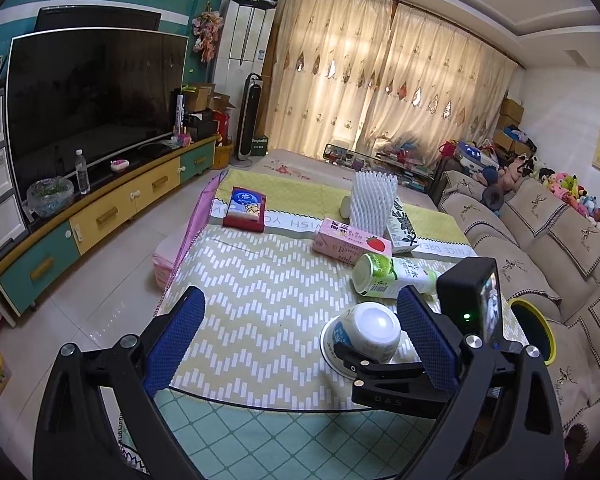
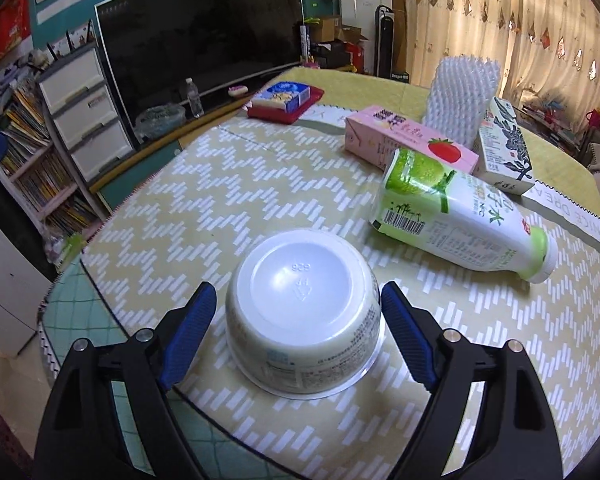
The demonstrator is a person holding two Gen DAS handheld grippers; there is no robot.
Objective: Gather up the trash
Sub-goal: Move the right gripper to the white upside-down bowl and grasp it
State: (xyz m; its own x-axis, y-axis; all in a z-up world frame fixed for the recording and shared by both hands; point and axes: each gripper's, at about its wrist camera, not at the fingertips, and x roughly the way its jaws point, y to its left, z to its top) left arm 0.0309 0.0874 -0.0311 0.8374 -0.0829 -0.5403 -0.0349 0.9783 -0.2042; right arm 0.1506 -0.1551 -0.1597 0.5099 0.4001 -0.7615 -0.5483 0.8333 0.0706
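The right gripper (image 2: 298, 300) is spread wide around the upturned white cup (image 2: 302, 312) at lower centre of the right wrist view, 1 blue pad on each side and neither visibly touching, so it holds nothing yet. To grip well, the person would likely keep the pads level on the cup's wall below its base and close gently, since thin plastic probably buckles or slips upward on the taper.

The left gripper (image 1: 300, 340) is also wide open and empty, hovering over the near table (image 1: 260, 280) edge.

The left wrist view alone shows a yellow-rimmed bin (image 1: 534, 330) at right, beside the sofa (image 1: 540, 248), and the right tool's body. The right wrist view alone shows the pad gaps, with the green bottle (image 2: 456, 216) lying behind, then the pink carton (image 2: 408, 142).
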